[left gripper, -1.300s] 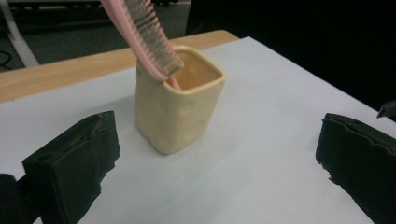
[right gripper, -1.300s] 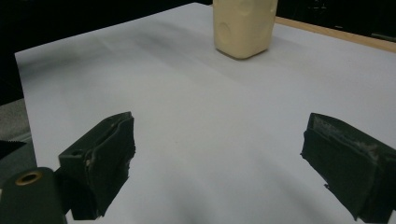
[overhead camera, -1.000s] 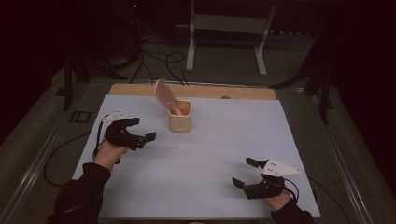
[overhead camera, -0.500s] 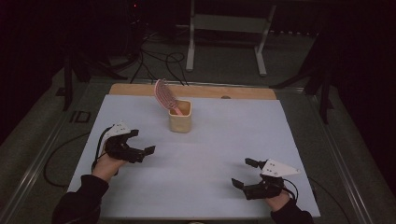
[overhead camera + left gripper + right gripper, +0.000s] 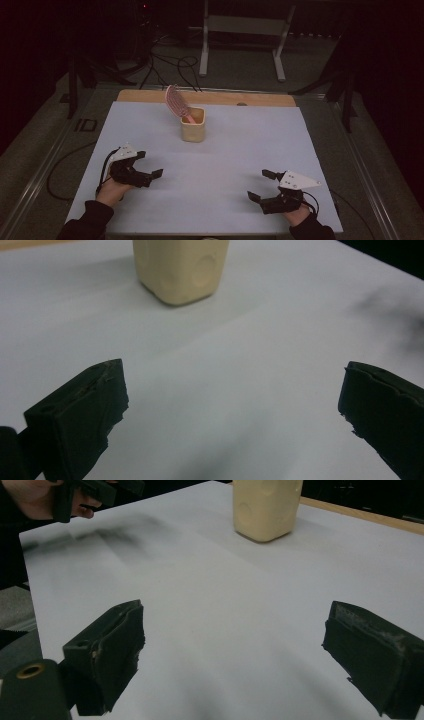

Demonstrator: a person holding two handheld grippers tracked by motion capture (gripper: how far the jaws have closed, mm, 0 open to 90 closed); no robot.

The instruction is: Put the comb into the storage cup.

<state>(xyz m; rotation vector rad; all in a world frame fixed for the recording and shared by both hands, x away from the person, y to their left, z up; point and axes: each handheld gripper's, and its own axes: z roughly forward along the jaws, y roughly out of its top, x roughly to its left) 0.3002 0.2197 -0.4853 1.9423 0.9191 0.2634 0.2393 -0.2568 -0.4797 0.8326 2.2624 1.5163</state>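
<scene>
We hold the left tool low over the near left part of the white table, forearm coming in from the near edge, its jaws spread wide and pinching nothing. The right tool sits low at the near right, also spread wide and empty, its jaws pointing left across the table. The cream cup stands upright at the far middle of the table, well apart from both tools, with a pink hairbrush in it, bristle head up and leaning to the far left. In the left gripper view the cup lies ahead between the jaws.
</scene>
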